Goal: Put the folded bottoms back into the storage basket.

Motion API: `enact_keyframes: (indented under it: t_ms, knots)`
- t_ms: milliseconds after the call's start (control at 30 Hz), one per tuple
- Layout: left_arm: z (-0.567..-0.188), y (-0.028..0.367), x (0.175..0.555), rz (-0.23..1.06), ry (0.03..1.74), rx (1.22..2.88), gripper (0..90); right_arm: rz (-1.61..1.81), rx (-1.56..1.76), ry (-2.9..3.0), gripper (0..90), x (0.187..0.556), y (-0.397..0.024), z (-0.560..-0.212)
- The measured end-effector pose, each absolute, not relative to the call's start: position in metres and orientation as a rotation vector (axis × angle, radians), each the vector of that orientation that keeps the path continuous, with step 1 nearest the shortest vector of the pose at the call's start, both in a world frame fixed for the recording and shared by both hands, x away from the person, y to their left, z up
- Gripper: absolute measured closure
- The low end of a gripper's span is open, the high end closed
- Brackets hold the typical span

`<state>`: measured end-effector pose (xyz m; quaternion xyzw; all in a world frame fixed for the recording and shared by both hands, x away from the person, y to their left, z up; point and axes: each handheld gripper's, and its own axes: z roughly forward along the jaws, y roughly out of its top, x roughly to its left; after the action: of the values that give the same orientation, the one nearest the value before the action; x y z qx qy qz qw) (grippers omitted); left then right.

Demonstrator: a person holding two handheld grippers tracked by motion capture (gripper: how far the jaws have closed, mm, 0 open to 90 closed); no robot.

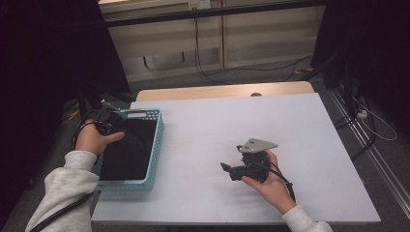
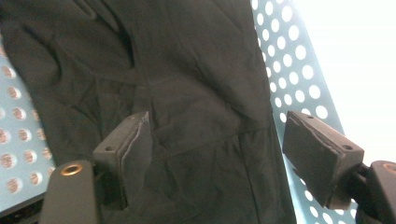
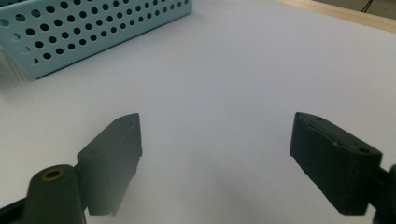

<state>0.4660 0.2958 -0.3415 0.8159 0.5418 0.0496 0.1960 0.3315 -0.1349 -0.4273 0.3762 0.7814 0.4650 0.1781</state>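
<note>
My left gripper [image 2: 217, 154] hangs wide over the crumpled black cloth [image 2: 187, 93] in the perforated light-blue plastic basket [image 1: 153, 145] at the table's left. I should pinch one raised fold, clear of the wall. My right gripper [image 3: 215, 154] waits wide, empty.

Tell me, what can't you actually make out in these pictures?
- High view: the left tongs blur into the dark cloth in the blue basket.
- Left gripper view: the basket's floor is mostly covered by the cloth, so anything beneath stays hidden.
- Right gripper view: the basket is cut off by the top edge.
</note>
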Motion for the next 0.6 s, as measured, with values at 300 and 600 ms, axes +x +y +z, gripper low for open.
enact_keyframes:
  t_ms: [300,600]
  knots:
    - [-0.356,0.295,0.464,0.131,1.507,2.270,28.9,1.283,1.085,2.234,15.9,0.331,-0.148,-0.433]
    - [-0.377,0.297,0.465,0.183,1.493,2.298,66.7,1.278,1.092,2.230,16.2,0.329,-0.152,-0.435]
